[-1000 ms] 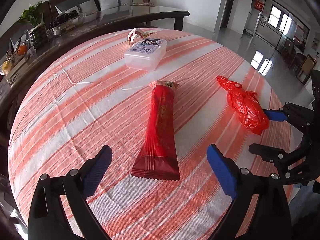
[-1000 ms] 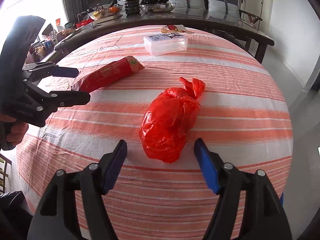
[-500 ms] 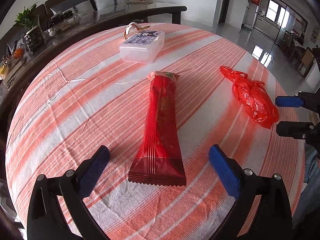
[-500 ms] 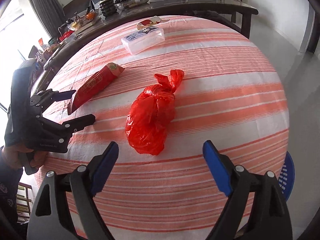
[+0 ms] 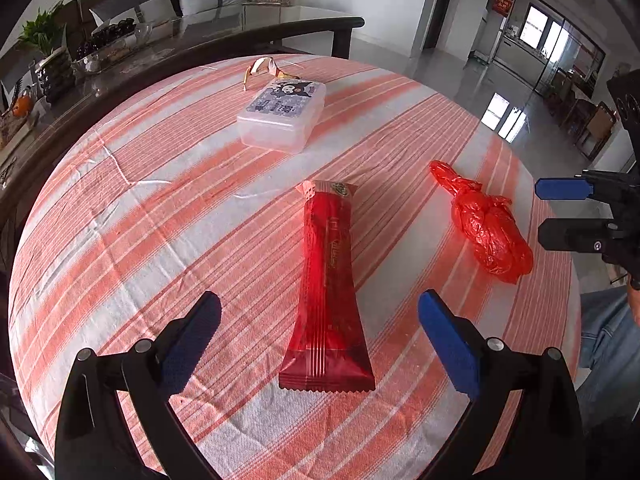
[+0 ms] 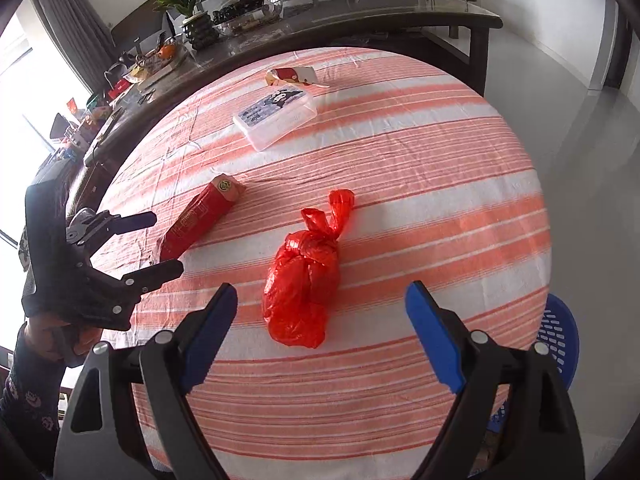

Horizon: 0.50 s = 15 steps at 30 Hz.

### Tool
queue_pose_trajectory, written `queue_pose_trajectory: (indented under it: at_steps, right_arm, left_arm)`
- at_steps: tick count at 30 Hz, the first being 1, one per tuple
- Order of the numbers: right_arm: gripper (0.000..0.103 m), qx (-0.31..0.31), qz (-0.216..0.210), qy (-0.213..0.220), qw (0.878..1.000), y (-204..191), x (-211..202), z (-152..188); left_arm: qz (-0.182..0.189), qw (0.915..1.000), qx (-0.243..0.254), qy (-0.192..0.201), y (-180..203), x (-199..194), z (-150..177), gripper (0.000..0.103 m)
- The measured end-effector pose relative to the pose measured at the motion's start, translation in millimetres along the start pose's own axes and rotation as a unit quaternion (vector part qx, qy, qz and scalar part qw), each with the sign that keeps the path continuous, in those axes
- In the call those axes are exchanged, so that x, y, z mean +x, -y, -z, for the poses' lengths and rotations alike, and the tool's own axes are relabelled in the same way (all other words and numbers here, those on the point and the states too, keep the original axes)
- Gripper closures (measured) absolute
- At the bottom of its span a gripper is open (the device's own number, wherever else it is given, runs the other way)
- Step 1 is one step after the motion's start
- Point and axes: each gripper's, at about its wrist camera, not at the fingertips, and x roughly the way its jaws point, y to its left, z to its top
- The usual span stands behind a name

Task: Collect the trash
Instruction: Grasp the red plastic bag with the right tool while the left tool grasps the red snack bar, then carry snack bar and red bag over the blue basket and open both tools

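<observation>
Red wrapper [image 5: 328, 276] lies lengthwise between the spread left tongs [image 5: 320, 336], untouched.

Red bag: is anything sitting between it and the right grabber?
No. The red bag lies alone on the striped cloth, straight ahead of the right gripper, whose jaws, just opened wider, stand empty above it.

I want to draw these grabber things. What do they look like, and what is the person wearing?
Each gripper, left and right, is a black frame with silver rivets and two long fingers tipped with blue ridged pads. The left hand's sleeve is dark with a small pale pattern. Blue jeans show too.
</observation>
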Motion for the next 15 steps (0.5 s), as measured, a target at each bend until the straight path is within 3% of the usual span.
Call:
queue_pose_trajectory:
  at_steps: [4,5,6,7,8,11,15]
  right_arm:
    - [0.020,-0.015,0.042,-0.021,0.999,-13,32,-13]
    - [0.026,-0.014,0.050,-0.025,0.998,-13,38,-14]
    - [0.033,-0.009,0.047,-0.029,0.998,-11,43,-15]
    - [0.057,-0.003,0.037,-0.033,0.999,-8,46,-13]
    - [0.059,0.000,0.033,-0.033,0.999,-7,46,-12]
    - [0.060,-0.009,0.024,-0.010,1.000,-8,28,-3]
    - [0.060,-0.020,0.016,0.024,0.999,-5,-4,9]
  left_arm:
    - [0.017,0.9994,-0.027,-0.008,-4,8,-12,0.027]
    - [0.013,0.9996,-0.025,-0.009,-2,10,-14,0.030]
    - [0.007,0.9997,-0.020,-0.012,1,13,-15,0.045]
    - [0.005,0.9997,-0.016,-0.018,3,17,-16,0.074]
    - [0.003,0.9996,-0.017,-0.022,5,19,-16,0.085]
    - [0.008,0.9996,-0.027,0.003,10,6,-14,0.089]
    - [-0.015,0.9988,-0.013,0.045,31,-25,-10,0.089]
